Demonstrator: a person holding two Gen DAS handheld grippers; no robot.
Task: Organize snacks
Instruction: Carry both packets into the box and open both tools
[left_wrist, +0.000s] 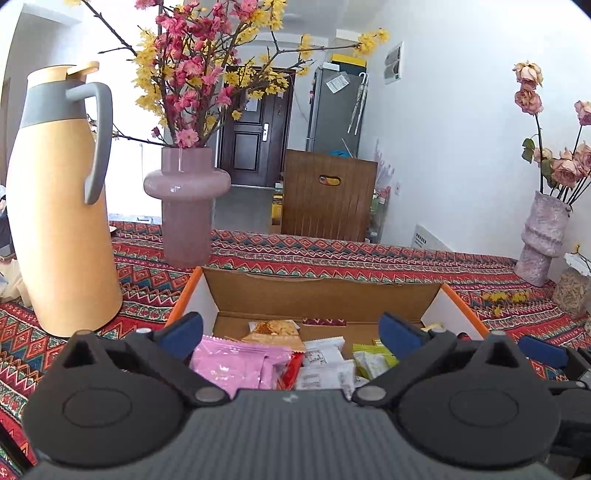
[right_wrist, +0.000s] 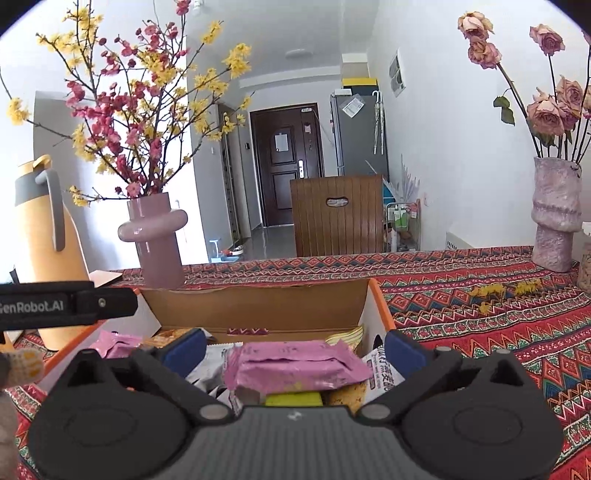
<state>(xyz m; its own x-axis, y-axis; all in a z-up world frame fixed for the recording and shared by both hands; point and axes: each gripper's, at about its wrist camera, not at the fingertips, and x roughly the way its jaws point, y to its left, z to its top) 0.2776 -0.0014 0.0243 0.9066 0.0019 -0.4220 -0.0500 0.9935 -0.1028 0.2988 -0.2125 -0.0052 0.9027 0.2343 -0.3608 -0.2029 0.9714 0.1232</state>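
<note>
Both tools hang over an open corrugated cardboard box with orange-edged flaps (left_wrist: 325, 295) standing on the counter under a red patterned woven cloth (left_wrist: 369, 258). The left hand-held gripper (left_wrist: 291, 332) is released, its blue-padded jaws spread wide with nothing pressed between them; just ahead of and below it lie a pink foil snack packet (left_wrist: 236, 363), a red-trimmed wrapper, white sachets (left_wrist: 325, 363) and yellow-green sachets (left_wrist: 373, 360), with an orange printed cracker pack (left_wrist: 275, 330) farther toward the box's back wall. The right hand-held gripper (right_wrist: 295, 350) is likewise released; a crumpled pink foil packet (right_wrist: 295, 363) sits in the gap between its jaws without being pinched, above a yellow-green pack and beside a white bag with dark lettering (right_wrist: 384, 373) on its right. The snacks look heaped loosely, not sorted, so much of the organizing seems left. The main risk, as I judge it, is a closing jaw catching two overlapping slippery wrappers at once, or crushing brittle contents. The two tools are near each other over one box, the left one's black arm showing just left of the right one, so they could collide. To the left of the left tool, near the box, stand a tall orange thermos jug with grey handle (left_wrist: 59, 206) and a mauve glass vase of pink and yellow blossom branches (left_wrist: 186, 206); a wide sideways sweep could topple either.
</note>
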